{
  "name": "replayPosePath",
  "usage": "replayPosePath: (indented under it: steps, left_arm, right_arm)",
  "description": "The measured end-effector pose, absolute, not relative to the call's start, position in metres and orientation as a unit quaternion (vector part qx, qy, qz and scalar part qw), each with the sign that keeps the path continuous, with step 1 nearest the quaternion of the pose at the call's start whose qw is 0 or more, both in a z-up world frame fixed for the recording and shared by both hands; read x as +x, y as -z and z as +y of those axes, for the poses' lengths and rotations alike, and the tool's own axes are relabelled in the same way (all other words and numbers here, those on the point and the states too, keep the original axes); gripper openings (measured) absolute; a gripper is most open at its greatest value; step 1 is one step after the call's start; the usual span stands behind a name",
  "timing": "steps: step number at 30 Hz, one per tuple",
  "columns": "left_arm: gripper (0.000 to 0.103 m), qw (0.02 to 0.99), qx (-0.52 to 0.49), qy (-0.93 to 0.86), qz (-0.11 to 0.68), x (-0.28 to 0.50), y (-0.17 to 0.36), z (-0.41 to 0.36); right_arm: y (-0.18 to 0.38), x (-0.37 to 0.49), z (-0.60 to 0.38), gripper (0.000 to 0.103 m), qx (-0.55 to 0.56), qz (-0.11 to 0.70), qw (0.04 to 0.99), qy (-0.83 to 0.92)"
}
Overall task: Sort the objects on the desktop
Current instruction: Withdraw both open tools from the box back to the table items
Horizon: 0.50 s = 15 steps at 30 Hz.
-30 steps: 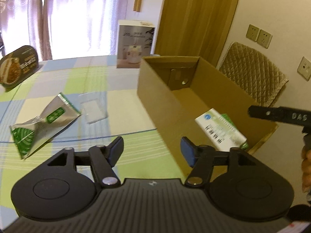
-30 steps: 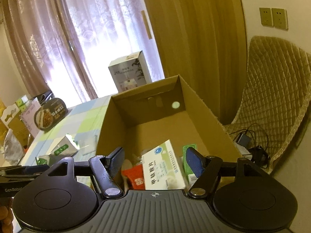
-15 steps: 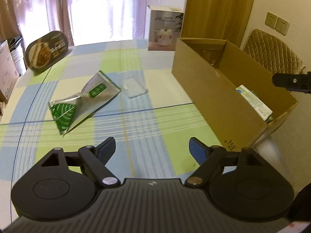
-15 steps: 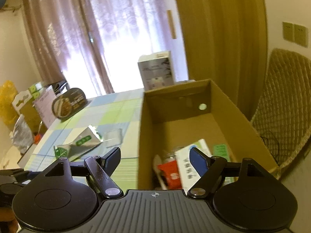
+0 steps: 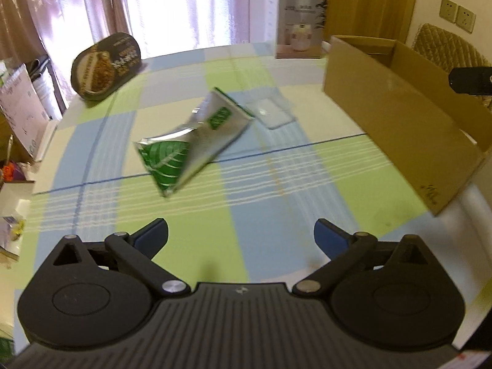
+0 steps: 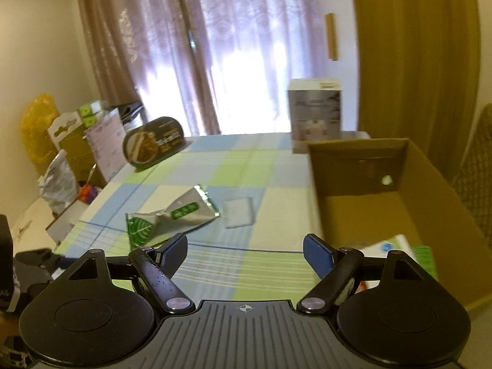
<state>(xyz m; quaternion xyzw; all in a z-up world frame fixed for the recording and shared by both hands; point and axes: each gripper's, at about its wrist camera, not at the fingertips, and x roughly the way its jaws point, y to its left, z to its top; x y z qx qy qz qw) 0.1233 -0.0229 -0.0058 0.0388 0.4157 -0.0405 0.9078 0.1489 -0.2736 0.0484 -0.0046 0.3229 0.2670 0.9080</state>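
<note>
A silver and green foil pouch (image 5: 196, 141) (image 6: 167, 218) lies on the checked tablecloth, a small clear plastic packet (image 5: 272, 112) (image 6: 239, 216) just beyond it. The open cardboard box (image 5: 399, 120) (image 6: 369, 196) stands at the table's right edge, with a white carton (image 6: 387, 247) and a green packet (image 6: 426, 259) inside. My left gripper (image 5: 241, 233) hovers open above the cloth, nearer than the pouch, nothing between its fingers. My right gripper (image 6: 245, 250) is open and empty by the box's near left corner.
An oval dark food tray (image 5: 106, 64) (image 6: 152, 143) leans at the table's far left. A grey appliance carton (image 5: 299, 24) (image 6: 315, 113) stands at the far edge. Boxes and bags (image 6: 67, 141) crowd the floor left of the table. A quilted chair (image 5: 446, 46) sits behind the box.
Both grippers have swung left, away from the box interior toward the pouch on the cloth. The left jaws have opened wider. Nothing was picked up.
</note>
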Motion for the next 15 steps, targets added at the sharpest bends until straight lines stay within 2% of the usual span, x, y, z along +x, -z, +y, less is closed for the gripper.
replayPosePath:
  steps: [10, 15]
  left_arm:
    - [0.100, 0.905, 0.052, 0.085, 0.414, 0.166, 0.010, 0.023]
    - [0.100, 0.893, 0.092, 0.112, 0.425, 0.196, 0.019, 0.028]
  right_arm:
    - [-0.014, 0.179, -0.208, 0.082, -0.049, 0.346, 0.886, -0.304]
    - [0.005, 0.207, -0.185, 0.082, -0.065, 0.356, 0.880, -0.307]
